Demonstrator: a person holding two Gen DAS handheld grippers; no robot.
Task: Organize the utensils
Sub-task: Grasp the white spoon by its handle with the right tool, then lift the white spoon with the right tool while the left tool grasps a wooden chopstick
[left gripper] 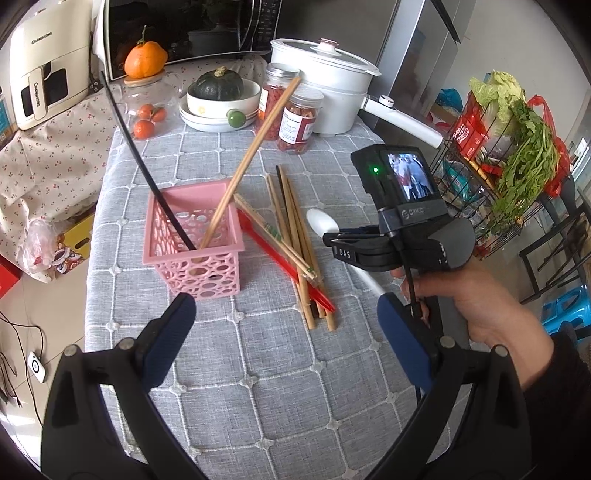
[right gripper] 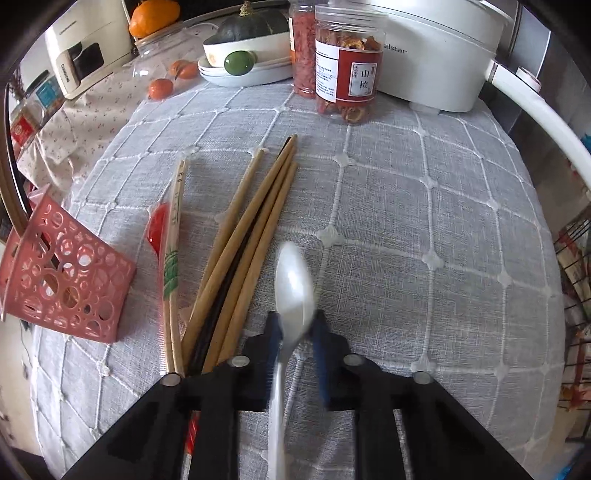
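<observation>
1. The pink perforated basket [left gripper: 194,254] already holds two utensils standing on a slant: one wooden chopstick [left gripper: 255,155] and one black chopstick [left gripper: 147,173].
2. Left to sort is the loose pile [left gripper: 295,240] just right of the basket: several wooden chopsticks, a black one, a paper-sleeved pair and a red utensil, crossing each other flat on the cloth.
3. The right gripper [right gripper: 295,328] has its jaws closed on the neck of a white plastic spoon [right gripper: 293,284]; the bowl sticks out ahead of the fingers and the handle runs back under the tool. The spoon's blur suggests it is moving.
4. In the left wrist view that same spoon [left gripper: 322,220] shows beyond the pile, gripped by the right-hand tool, which a person's hand [left gripper: 476,302] holds.
5. The left gripper [left gripper: 288,339] has its jaws wide apart, holding nothing, low over bare cloth in front of the basket.
6. By my reckoning the task is in its early part: two pieces placed, the spoon in hand, most of the pile untouched.
7. The surface is a table with a grey cloth [right gripper: 406,229] stitched in white squares.
8. At the back stand a white electric pot [left gripper: 325,85], two jars [right gripper: 347,70] of dried fruit, a squash in a bowl [left gripper: 221,88], mandarins [left gripper: 147,118] and a microwave [left gripper: 192,29].
9. A wire rack of greens [left gripper: 517,147] stands to the right.
</observation>
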